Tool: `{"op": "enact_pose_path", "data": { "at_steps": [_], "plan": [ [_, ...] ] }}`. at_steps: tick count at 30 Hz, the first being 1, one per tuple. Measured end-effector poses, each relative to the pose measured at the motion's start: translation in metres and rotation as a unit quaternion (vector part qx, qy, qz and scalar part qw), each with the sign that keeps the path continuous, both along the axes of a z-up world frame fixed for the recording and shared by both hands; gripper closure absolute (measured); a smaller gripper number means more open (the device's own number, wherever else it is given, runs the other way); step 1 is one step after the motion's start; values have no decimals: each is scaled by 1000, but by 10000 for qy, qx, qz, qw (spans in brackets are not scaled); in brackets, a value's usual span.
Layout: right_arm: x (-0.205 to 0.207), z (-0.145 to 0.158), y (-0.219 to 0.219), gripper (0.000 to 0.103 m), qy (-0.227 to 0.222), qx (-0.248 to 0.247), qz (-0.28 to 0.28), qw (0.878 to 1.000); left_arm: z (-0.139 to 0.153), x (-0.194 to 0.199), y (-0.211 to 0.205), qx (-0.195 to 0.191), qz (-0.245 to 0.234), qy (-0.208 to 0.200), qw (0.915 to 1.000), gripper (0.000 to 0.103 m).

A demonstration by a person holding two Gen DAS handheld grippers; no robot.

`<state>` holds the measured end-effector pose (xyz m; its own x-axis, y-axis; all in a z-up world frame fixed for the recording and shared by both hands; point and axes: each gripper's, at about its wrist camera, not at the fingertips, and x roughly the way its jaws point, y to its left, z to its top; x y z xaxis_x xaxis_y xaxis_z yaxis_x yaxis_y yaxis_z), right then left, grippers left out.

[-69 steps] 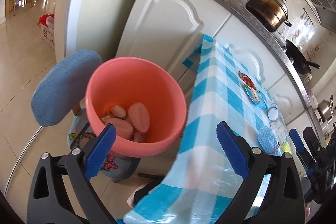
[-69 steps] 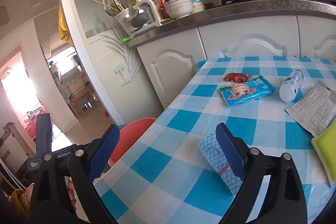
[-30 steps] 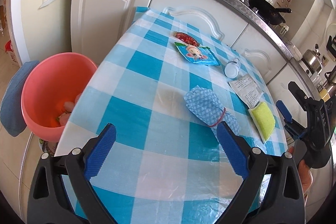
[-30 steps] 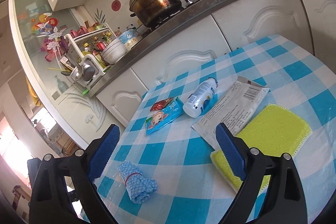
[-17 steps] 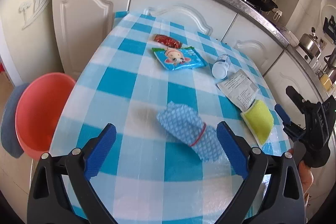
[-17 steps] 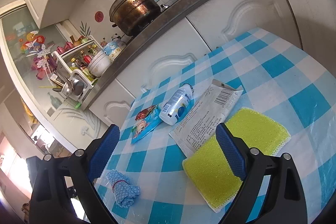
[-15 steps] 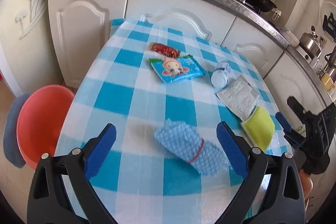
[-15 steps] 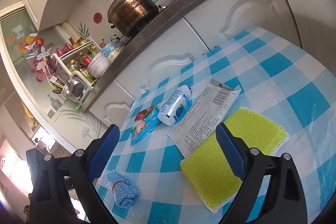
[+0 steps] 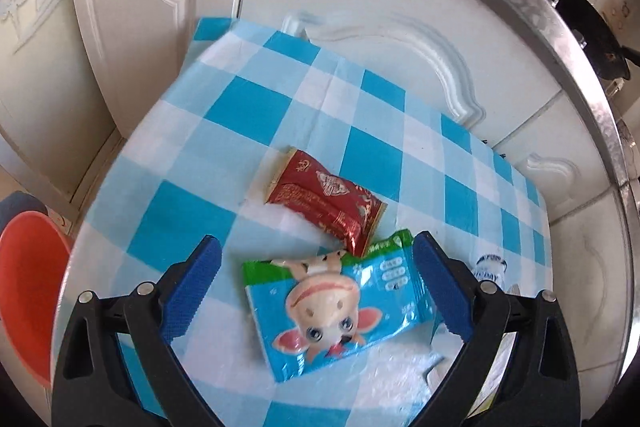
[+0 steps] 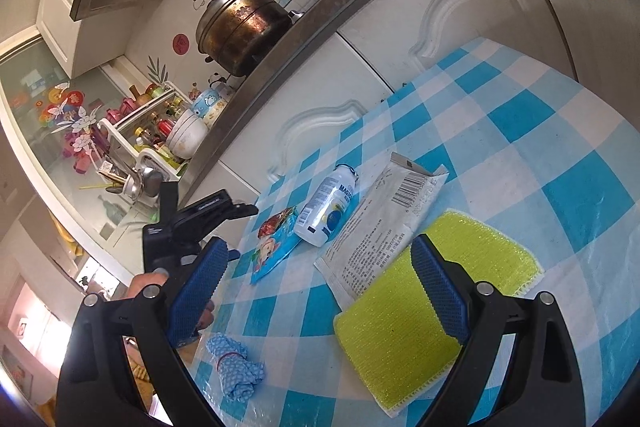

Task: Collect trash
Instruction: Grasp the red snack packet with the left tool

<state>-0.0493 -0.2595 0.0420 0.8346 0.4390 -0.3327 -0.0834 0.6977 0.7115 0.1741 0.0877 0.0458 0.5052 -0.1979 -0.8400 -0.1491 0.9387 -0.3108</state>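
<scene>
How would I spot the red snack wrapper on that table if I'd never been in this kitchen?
Start at the blue-and-white checked tablecloth in front of the white kitchen cabinets. Near its cabinet-side end lies a small, crinkled, dark red foil wrapper, just beyond the open left gripper. It partly overlaps a larger blue packet with a cartoon animal face; the red one is smaller, with gold-coloured ends.

Lighting: bright daylight; glare on my tablecloth (image 9: 224, 115) near edge; fisheye bending, dark corners; slight blur throughout.
</scene>
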Motion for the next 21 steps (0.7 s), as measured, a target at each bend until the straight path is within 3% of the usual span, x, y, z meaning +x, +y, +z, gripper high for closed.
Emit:
{"op": "enact_pose_path", "data": {
  "at_steps": [7, 15, 18, 21],
  "plan": [
    [1, -3, -15, 11, 10, 246, -18, 9997, -20, 39, -25, 563, 150, 310, 9978, 6],
    [4, -6, -24, 11, 52, 412, -13, 9991, -33, 40, -44, 1205, 93, 163, 9925, 8],
    [6, -8, -25, 11, 101, 507, 28, 9987, -33, 36, -51, 1543, 1, 81, 9880, 17],
    [5, -9, -25, 11, 132, 518, 23, 9986, -31, 30, -54, 1592, -150, -21, 9871, 26]
  ]
}}
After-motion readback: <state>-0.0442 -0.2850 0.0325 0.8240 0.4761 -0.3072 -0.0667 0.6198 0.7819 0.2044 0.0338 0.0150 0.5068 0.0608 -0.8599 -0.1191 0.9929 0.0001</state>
